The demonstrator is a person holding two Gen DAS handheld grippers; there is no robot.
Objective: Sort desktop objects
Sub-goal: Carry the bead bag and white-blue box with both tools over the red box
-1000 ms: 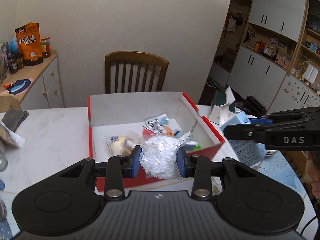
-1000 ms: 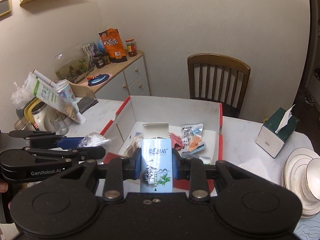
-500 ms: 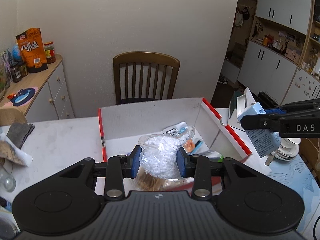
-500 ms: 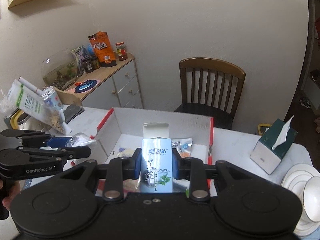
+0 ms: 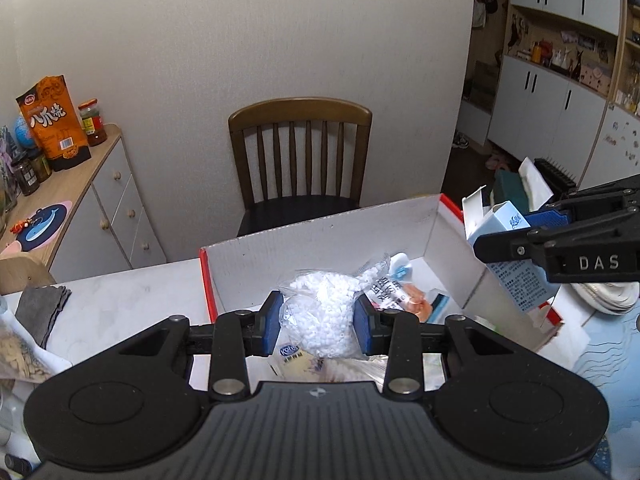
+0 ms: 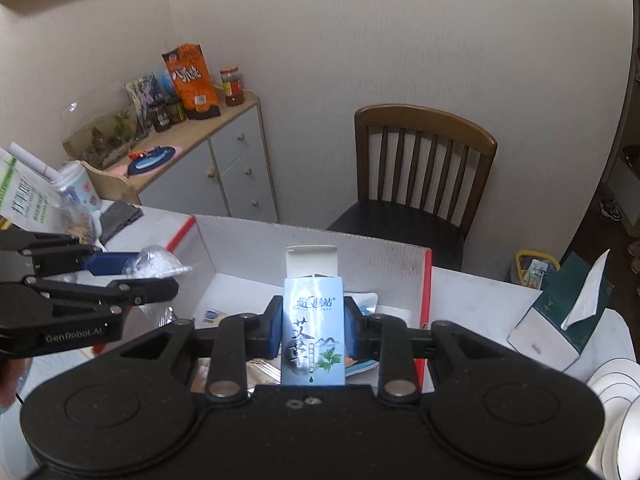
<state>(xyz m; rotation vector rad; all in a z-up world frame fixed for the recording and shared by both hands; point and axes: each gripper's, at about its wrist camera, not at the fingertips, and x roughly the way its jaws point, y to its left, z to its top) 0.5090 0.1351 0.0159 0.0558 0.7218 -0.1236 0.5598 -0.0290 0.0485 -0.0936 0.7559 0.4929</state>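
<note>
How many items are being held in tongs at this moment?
2. The left tongs grip a clear bag of white beads; the right tongs grip a light blue carton. Both are over the red-edged box.

The box [image 5: 320,240] was white inside with red rims. The bag [image 5: 324,320] was clear, filled with white beads, between blue pads [image 5: 276,320]. The carton [image 6: 313,340] was pale blue with dark lettering and a green leaf at its 4 o'clock. The chair [image 5: 300,152] was brown with a black seat. At 9 o'clock stood an orange packet [image 5: 54,116]. The tissue box [image 6: 568,316] was dark green over white.
</note>
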